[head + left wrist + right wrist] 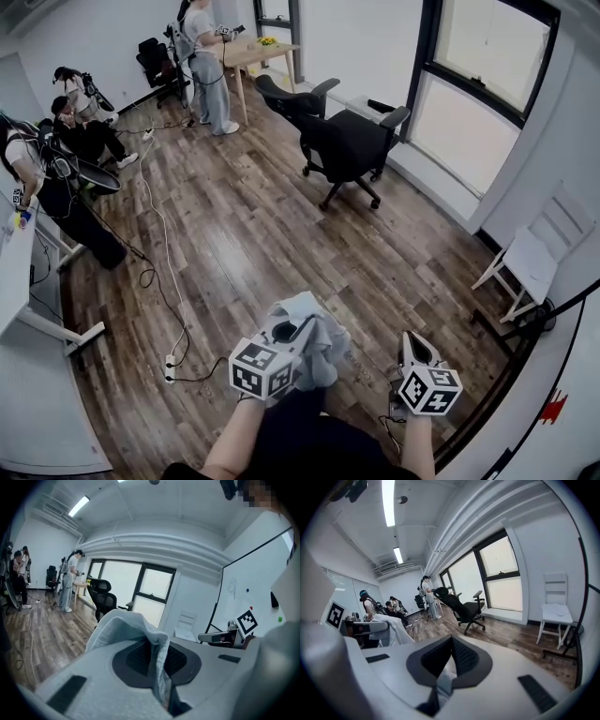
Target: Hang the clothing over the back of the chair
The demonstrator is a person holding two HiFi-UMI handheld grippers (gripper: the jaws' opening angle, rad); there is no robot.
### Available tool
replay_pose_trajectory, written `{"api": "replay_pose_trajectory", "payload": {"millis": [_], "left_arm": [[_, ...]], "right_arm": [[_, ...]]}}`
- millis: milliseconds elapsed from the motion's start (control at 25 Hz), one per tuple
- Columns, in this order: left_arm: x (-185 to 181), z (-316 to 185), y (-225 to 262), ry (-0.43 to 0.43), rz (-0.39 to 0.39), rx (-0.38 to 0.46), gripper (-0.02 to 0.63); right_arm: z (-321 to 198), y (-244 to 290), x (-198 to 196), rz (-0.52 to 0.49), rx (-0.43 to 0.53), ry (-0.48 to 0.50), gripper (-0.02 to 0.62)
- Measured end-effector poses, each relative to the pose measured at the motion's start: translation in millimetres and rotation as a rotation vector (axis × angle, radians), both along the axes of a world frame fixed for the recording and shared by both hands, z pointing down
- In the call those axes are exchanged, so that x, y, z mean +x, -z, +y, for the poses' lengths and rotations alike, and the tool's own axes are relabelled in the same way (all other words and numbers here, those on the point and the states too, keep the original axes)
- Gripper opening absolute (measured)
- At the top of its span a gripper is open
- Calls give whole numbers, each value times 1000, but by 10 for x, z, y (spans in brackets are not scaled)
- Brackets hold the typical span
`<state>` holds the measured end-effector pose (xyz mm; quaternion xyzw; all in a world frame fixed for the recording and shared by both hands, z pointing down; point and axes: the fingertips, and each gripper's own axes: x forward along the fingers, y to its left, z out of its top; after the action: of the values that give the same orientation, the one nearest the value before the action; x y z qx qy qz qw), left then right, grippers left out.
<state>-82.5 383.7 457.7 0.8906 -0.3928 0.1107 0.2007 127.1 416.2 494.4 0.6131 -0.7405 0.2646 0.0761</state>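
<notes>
A pale grey-blue piece of clothing (319, 339) is bunched up at the tip of my left gripper (294, 330), low in the head view. In the left gripper view the clothing (123, 626) folds over and runs down between the pads, and the left gripper (157, 642) is shut on it. My right gripper (418, 345) hangs to the right of it, apart from the clothing. Its jaws (451, 640) meet at the tip. A black office chair (352, 145) stands far ahead by the window; it also appears in both gripper views (104, 599) (461, 606).
A second black chair (289, 98) stands behind the first. A white chair (532, 255) stands against the right wall. Cables (155, 246) cross the wood floor at left. Several people (80, 127) are at the left, one (204, 66) by a wooden table (255, 52).
</notes>
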Motion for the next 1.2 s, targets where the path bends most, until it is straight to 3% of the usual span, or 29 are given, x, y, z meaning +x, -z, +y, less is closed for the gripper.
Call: {"api": "replay_pose_trajectory", "payload": {"millis": [560, 1200], "left_arm": [[-175, -993, 88, 40, 22, 5, 20], [-192, -1824, 85, -7, 24, 26, 20]], "right_arm": [[-1012, 140, -119, 18, 10, 28, 0], [-1750, 128, -114, 27, 22, -14, 0]]}}
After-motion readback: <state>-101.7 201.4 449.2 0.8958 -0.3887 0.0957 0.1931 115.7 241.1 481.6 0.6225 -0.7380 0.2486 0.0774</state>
